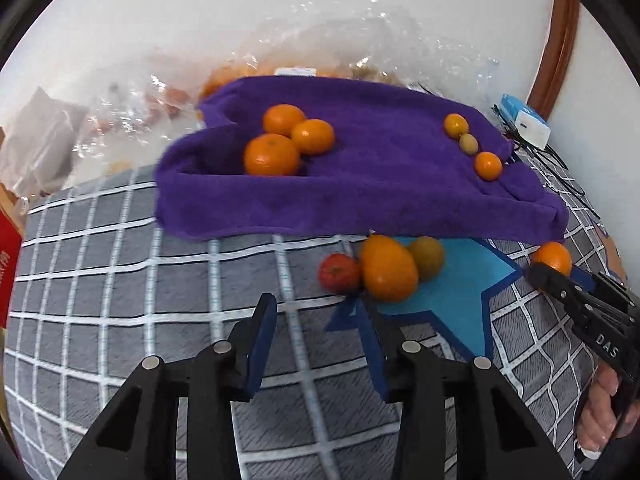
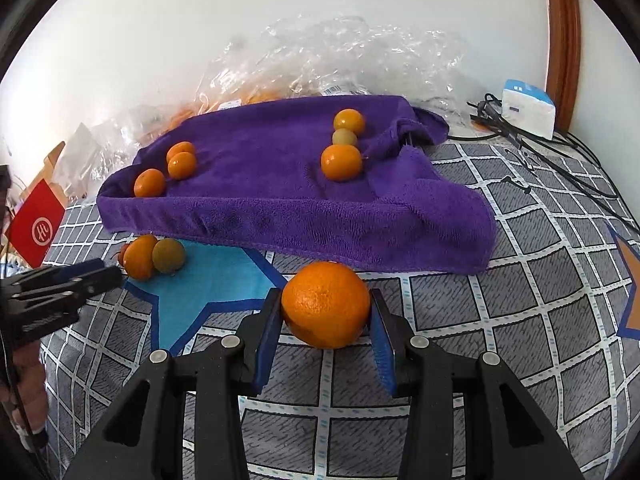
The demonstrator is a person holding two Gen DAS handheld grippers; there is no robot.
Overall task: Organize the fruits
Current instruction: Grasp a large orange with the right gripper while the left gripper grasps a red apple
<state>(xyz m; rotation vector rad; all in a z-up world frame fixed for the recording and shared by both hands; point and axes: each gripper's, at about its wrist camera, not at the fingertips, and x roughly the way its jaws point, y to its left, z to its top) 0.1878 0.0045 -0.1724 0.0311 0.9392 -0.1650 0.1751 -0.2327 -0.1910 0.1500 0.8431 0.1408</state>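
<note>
— What sort of place is this?

— A home, a bedroom by the look of it. The surface is a bed with a grey checked bedsheet [image 2: 500,320] printed with blue stars.

— Anything else domestic?

— A purple towel [image 2: 280,200] spread on it, crumpled plastic bags [image 2: 340,52] against the white wall [image 2: 160,20], a wooden door frame [image 2: 564,40], cables [image 2: 540,148].

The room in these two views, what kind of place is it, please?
Probably a bedroom at home, not a kitchen. The fruit lies on a grey checked bedsheet with a star print, under a purple towel. Behind are a wooden door frame and crumpled plastic bags.
</note>
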